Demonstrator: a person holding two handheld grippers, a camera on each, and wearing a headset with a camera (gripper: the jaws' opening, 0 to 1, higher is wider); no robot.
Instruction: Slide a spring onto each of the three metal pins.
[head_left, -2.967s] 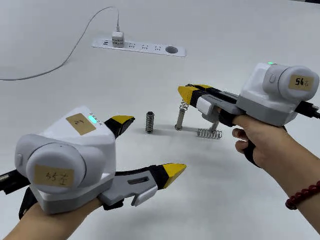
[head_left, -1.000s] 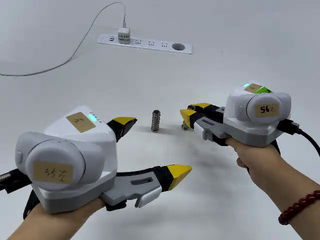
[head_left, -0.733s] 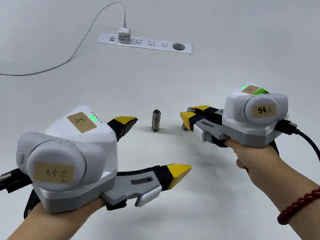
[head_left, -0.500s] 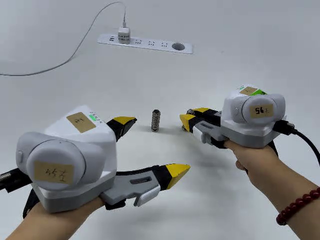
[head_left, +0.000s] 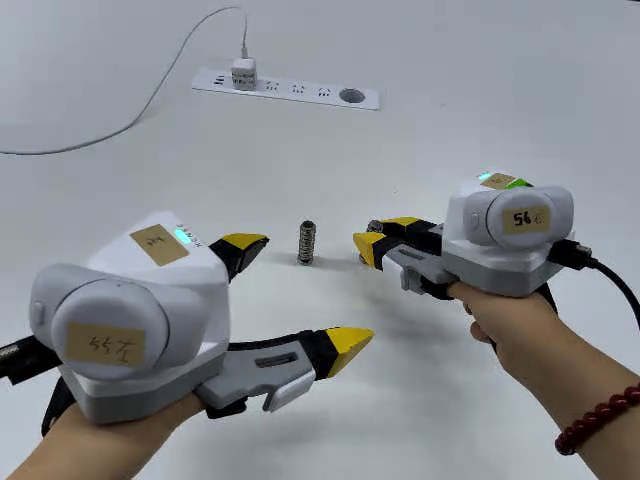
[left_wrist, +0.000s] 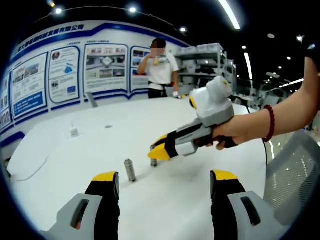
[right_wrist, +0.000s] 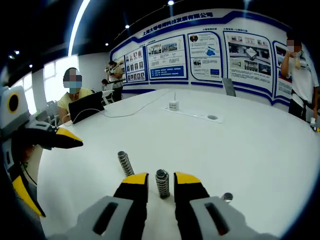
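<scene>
Your right claw (right_wrist: 161, 176) is open just a crack, its yellow tips on either side of a coiled steel spring (right_wrist: 161, 183) that stands upright on the smooth white bench (head_left: 450, 120). A second upright spring (head_left: 306, 242) stands just left of it, so that's two coils up. There's a small round metal stub (right_wrist: 227, 197) near the right jaw, too tiny to make out. Your left claw (head_left: 295, 290) hangs wide open, well back from both

"56" on right tool (head_left: 366, 240) sticker (head_left: 526, 217); "55" on left tool (head_left: 300, 290) sticker (head_left: 104, 345)
</scene>
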